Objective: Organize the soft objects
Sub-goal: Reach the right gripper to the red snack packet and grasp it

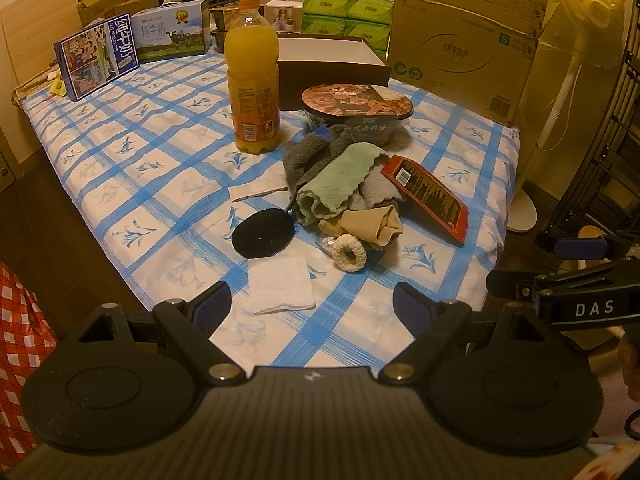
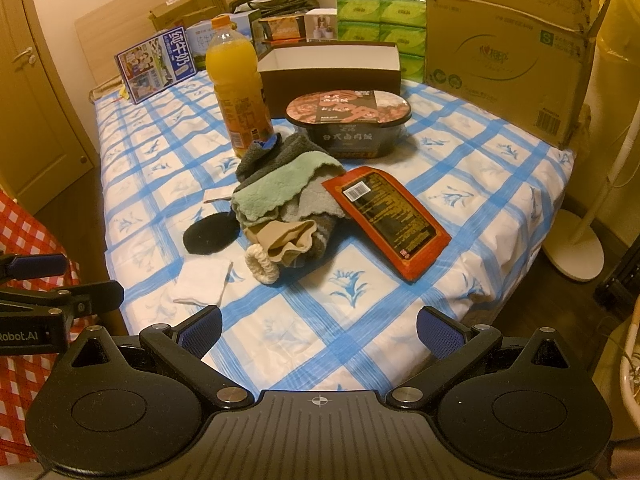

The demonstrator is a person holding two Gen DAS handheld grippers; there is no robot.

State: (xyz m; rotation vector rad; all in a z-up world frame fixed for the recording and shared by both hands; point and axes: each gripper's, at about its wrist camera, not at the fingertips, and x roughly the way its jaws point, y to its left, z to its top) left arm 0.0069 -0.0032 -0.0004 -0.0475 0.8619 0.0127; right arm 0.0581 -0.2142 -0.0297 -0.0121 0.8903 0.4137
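A heap of soft things lies mid-table: a green cloth over a dark grey towel, a tan cloth, a cream scrunchie, a black round pad and a folded white cloth. My left gripper is open and empty just before the white cloth. My right gripper is open and empty at the table's near edge. Each gripper shows at the edge of the other's view.
An orange juice bottle, an instant meal bowl and a red packet stand around the heap. An open brown box, milk cartons, tissue packs and a cardboard box line the back.
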